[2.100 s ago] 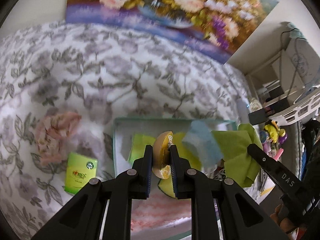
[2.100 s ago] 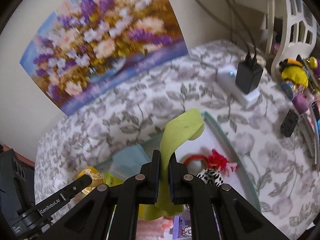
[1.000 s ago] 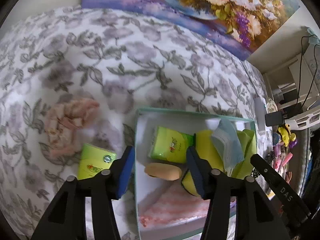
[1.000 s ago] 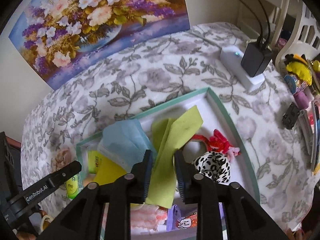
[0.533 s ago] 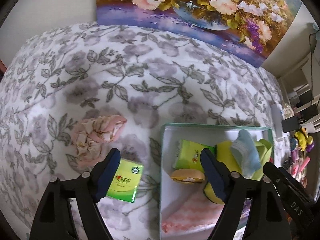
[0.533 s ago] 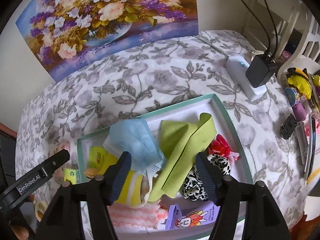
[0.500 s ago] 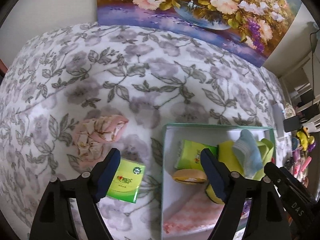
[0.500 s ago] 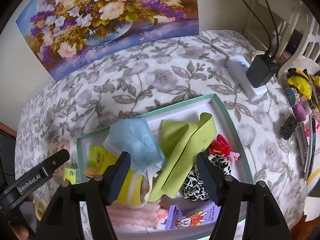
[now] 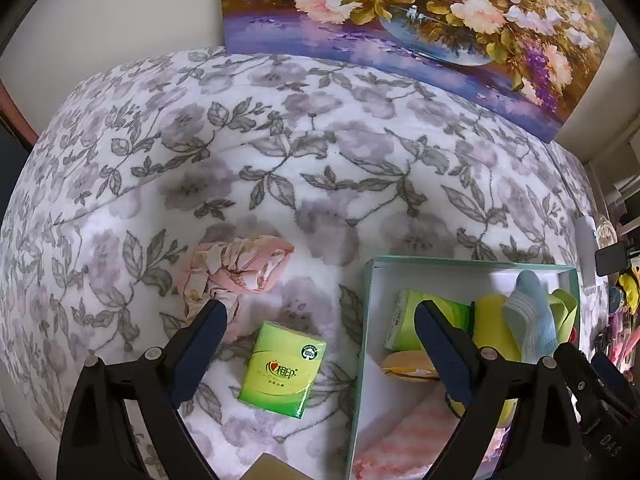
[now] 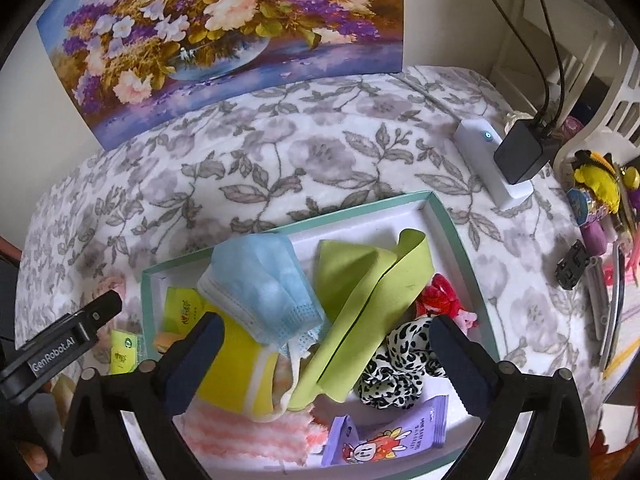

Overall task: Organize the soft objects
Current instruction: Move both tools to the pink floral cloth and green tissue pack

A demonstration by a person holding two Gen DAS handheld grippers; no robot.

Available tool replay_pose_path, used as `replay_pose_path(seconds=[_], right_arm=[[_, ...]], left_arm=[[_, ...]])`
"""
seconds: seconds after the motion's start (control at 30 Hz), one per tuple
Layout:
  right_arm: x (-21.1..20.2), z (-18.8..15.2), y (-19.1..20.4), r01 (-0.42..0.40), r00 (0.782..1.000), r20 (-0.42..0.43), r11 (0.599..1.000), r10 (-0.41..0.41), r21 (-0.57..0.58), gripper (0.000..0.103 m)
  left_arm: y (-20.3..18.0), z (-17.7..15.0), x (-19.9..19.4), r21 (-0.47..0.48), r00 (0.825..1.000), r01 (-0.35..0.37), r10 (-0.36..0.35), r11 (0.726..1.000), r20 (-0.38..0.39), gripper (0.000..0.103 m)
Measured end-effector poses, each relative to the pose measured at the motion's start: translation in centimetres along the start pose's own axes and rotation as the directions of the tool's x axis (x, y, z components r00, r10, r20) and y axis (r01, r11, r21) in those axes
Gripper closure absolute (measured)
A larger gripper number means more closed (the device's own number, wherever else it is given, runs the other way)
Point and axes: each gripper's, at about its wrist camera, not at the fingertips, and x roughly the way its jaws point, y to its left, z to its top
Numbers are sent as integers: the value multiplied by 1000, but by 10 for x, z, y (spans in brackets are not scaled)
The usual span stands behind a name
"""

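Left wrist view gives us a bed [image 9: 320,168] under a grey floral blanket, with a flower painting [image 9: 420,20] leaning on the wall behind it. A teal-rimmed white box [image 9: 366,320] sits on the blanket at lower right. Right wrist view looks into that box [image 10: 460,240]: a lime cloth [image 10: 360,300] lies folded across the middle, a blue face mask [image 10: 260,284] beside it on a yellow cloth [image 10: 232,372], a pink striped towel [image 10: 256,436] along the near edge, a leopard scrunchie [image 10: 396,364] touching a red scrunchie [image 10: 440,296], a purple packet [image 10: 388,436] at the near corner, and one green tissue pack [image 10: 180,308] at the left end.

We see a second green tissue pack [image 9: 282,368] outside the box on the blanket, and just beyond it a crumpled pink floral cloth [image 9: 236,268]. A round yellow puff [image 9: 408,366] rests inside the box by the left wall.

Our left gripper [image 9: 320,344] hangs over the outside tissue pack and the box edge, jaws opening wide, nothing pinched. Our right gripper [image 10: 324,356] hangs over the box contents, jaws opening wide, pads clear of the lime cloth below. A white power strip [image 10: 492,164] with a black charger [image 10: 520,152] lies past the box.
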Motion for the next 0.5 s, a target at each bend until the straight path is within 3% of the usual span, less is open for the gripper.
replay_pose_path(seconds=[0.27,0.5], right_arm=[[0,0,9,-1,1000,-10,1000,1,-5,0],[-16,2,45,-28,999,28,998,30,-64,0]], left_arm=[[6,3,-5,-21,1000,-7,8,1000,15,8],[33,13,-19,-53,998,-37,39,998,44,8]])
